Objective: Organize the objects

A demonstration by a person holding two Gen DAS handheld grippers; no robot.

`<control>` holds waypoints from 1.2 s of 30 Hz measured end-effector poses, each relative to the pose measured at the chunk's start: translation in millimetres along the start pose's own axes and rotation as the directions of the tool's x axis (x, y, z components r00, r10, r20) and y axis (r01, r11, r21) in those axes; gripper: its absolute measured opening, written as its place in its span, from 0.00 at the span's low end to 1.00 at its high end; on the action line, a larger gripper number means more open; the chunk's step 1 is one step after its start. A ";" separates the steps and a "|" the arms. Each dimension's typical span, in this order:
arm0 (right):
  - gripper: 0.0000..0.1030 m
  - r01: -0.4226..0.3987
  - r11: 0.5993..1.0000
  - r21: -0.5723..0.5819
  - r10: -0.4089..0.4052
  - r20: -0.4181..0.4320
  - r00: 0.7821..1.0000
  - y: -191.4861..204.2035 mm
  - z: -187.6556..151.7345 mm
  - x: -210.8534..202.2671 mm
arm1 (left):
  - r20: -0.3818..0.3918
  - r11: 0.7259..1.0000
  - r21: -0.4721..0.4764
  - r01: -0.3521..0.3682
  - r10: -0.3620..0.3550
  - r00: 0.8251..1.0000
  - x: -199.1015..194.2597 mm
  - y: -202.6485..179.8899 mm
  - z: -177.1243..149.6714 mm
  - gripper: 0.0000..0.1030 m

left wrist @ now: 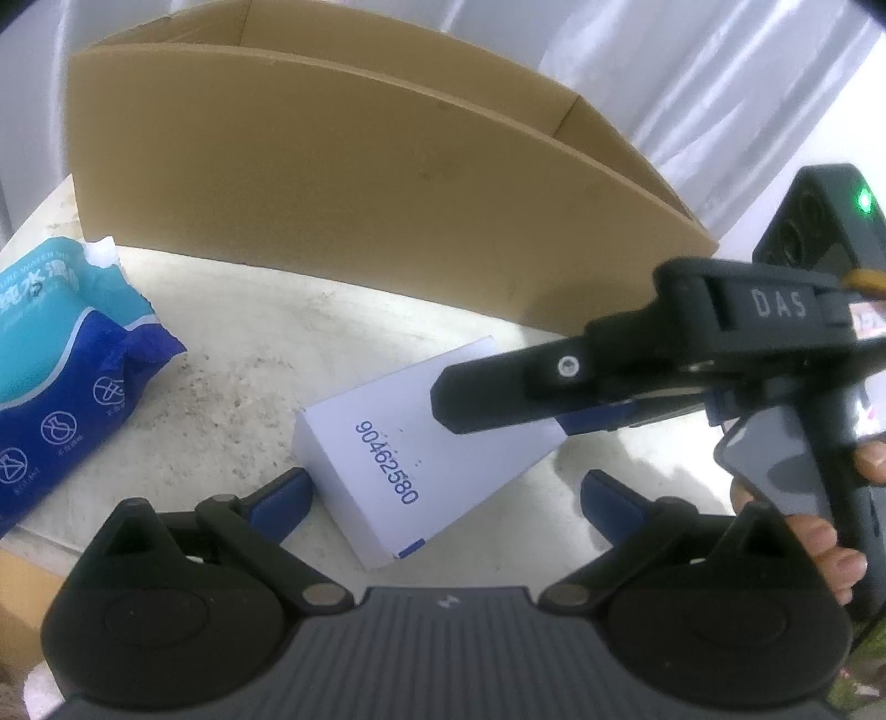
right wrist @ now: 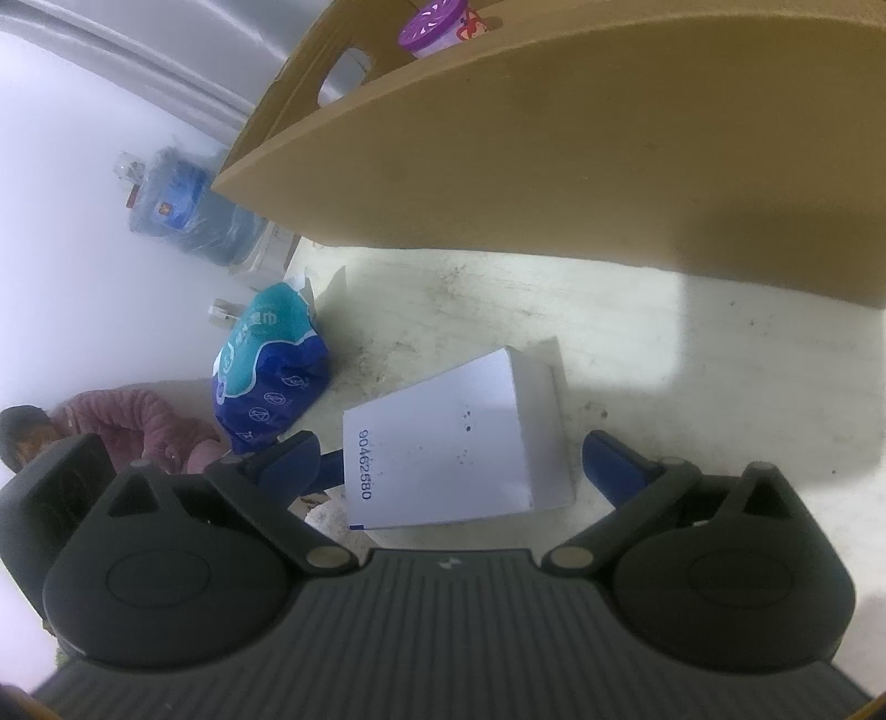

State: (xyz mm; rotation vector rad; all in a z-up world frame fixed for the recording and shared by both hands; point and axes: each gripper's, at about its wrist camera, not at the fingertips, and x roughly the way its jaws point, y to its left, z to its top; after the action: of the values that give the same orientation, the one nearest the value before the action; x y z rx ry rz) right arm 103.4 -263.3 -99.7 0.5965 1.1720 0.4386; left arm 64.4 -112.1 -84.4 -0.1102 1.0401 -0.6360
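Observation:
A white box (left wrist: 421,443) printed 90462580 lies on the pale table; it also shows in the right wrist view (right wrist: 443,454). My left gripper (left wrist: 443,501) is open, its blue fingers on either side of the box's near end. My right gripper (right wrist: 451,459) is open and straddles the box; in the left wrist view it (left wrist: 498,410) comes in from the right above the box's far end. A blue and teal wipes pack (left wrist: 72,365) lies at the left, also seen in the right wrist view (right wrist: 271,365).
An open cardboard box (left wrist: 343,177) stands behind the white box, close to it (right wrist: 581,138). A purple-lidded container (right wrist: 434,25) sits inside. A water bottle (right wrist: 188,210) and a person in pink (right wrist: 138,426) are beyond the table's left edge.

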 end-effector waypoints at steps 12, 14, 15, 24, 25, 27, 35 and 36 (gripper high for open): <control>0.99 -0.030 0.999 0.045 0.030 -0.008 1.000 -7.7 3.2 -1.0 | 0.022 1.000 -0.008 0.000 0.000 1.000 -3.8 -11.3 -13.8 1.00; 0.99 -0.028 0.998 0.050 0.029 -0.013 1.000 -7.8 3.3 -1.4 | 0.020 1.000 -0.019 0.005 -0.005 1.000 -4.5 -12.2 -14.8 1.00; 0.99 -0.024 0.999 0.046 0.025 -0.016 1.000 -6.9 3.3 -1.2 | 0.020 1.000 -0.025 0.009 -0.009 1.000 -5.1 -12.2 -15.4 1.00; 0.99 0.006 1.000 -0.014 -0.007 -0.026 1.000 -0.7 1.3 -0.2 | 0.031 0.996 -0.074 0.042 -0.039 0.999 -9.9 -14.6 -24.1 1.00; 0.99 0.007 1.000 -0.016 -0.008 -0.028 1.000 -0.5 1.5 0.0 | 0.033 0.996 -0.079 0.045 -0.042 0.999 -10.3 -15.0 -25.3 1.00; 0.99 0.011 1.000 -0.018 -0.012 -0.030 0.999 0.0 1.9 -0.3 | 0.038 0.994 -0.091 0.053 -0.050 0.998 -0.9 -9.1 -11.0 1.00; 0.99 0.042 0.996 -0.076 -0.045 -0.044 0.998 7.9 0.7 2.3 | 0.042 0.994 -0.092 0.056 -0.052 0.998 -6.4 18.2 10.9 1.00; 0.99 0.045 0.996 -0.081 -0.049 -0.044 0.998 8.6 0.4 2.5 | 0.043 0.994 -0.090 0.054 -0.050 0.998 -8.4 19.5 9.6 1.00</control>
State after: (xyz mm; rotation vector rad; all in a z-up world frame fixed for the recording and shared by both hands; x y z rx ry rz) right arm 104.5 -255.3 -95.9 0.4913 1.2037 0.4589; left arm 78.0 -93.7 -80.3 -0.2298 1.0300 -0.6310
